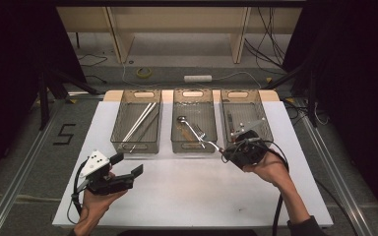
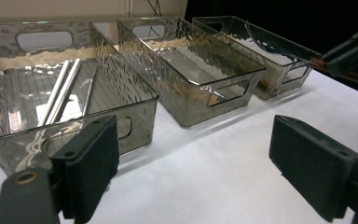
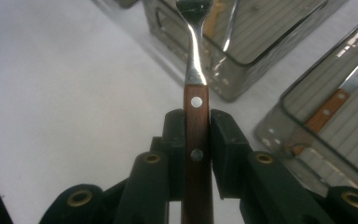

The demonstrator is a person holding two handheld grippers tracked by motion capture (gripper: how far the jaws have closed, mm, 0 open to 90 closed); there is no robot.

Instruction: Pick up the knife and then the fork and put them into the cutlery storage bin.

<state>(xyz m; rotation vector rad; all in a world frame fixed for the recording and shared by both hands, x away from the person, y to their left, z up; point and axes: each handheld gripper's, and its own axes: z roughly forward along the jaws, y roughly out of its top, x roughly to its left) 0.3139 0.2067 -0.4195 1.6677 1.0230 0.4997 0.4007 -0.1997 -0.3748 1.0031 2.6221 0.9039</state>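
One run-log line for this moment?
right gripper: shut on fork, over middle bin | left gripper: open, empty

A single mark is showing at the left of the high view: a large dark figure "5" (image 1: 65,133), lying on the grey floor (image 1: 29,147) beside the left edge of the white table (image 1: 177,191). Nothing else readable is appearing in either gripper view.

The fork (image 3: 196,116) has a brown wooden handle and shiny metal neck; the bins (image 2: 186,70) are glossy, rippled smoky plastic.
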